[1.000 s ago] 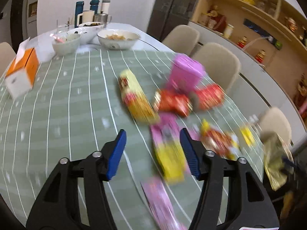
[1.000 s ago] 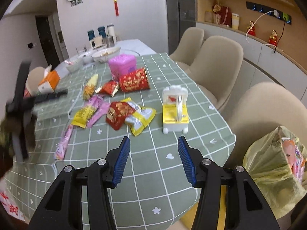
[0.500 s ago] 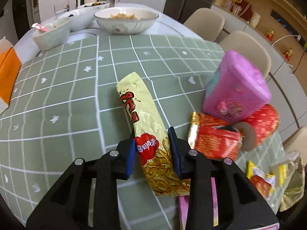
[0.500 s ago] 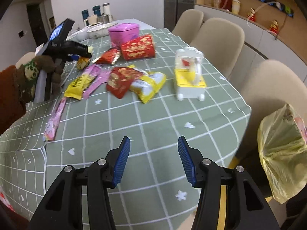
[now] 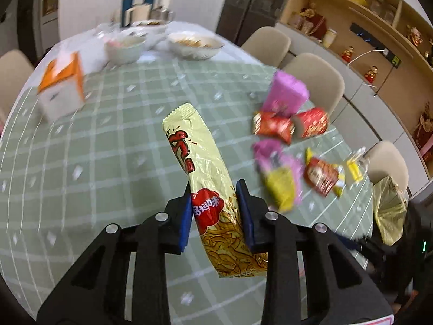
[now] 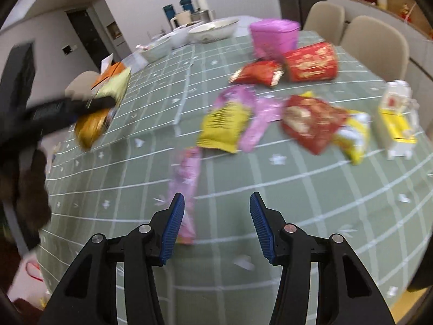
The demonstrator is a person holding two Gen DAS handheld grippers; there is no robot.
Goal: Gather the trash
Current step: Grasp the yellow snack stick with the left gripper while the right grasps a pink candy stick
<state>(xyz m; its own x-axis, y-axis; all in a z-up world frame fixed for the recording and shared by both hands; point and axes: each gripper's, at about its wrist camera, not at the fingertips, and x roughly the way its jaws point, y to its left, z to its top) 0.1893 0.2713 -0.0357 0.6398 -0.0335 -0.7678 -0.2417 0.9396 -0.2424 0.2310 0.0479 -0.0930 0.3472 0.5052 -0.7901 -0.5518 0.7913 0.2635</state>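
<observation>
My left gripper (image 5: 215, 203) is shut on a long yellow snack packet (image 5: 205, 178) and holds it above the green checked tablecloth (image 5: 81, 149). The packet and the left gripper also show in the right wrist view (image 6: 100, 111), at the left. My right gripper (image 6: 216, 216) is open and empty above the table, with a thin pink wrapper (image 6: 186, 187) just beside its left finger. Ahead lie a yellow-pink wrapper (image 6: 227, 124), red wrappers (image 6: 311, 124), a red packet (image 6: 257, 73) and a red cup (image 6: 311, 62). A yellow trash bag (image 5: 388, 211) hangs past the table's right edge.
A pink tin (image 6: 273, 36), a white-yellow toy box (image 6: 397, 119), an orange tissue box (image 5: 61, 86) and bowls (image 5: 194, 44) stand on the table. Mugs and flasks (image 5: 146, 2) are at the far end. Beige chairs (image 5: 314, 81) line the right side.
My left gripper closed on the yellow snack packet and lifted it off the table. My right gripper moved forward and lower over the table toward the wrappers, staying open.
</observation>
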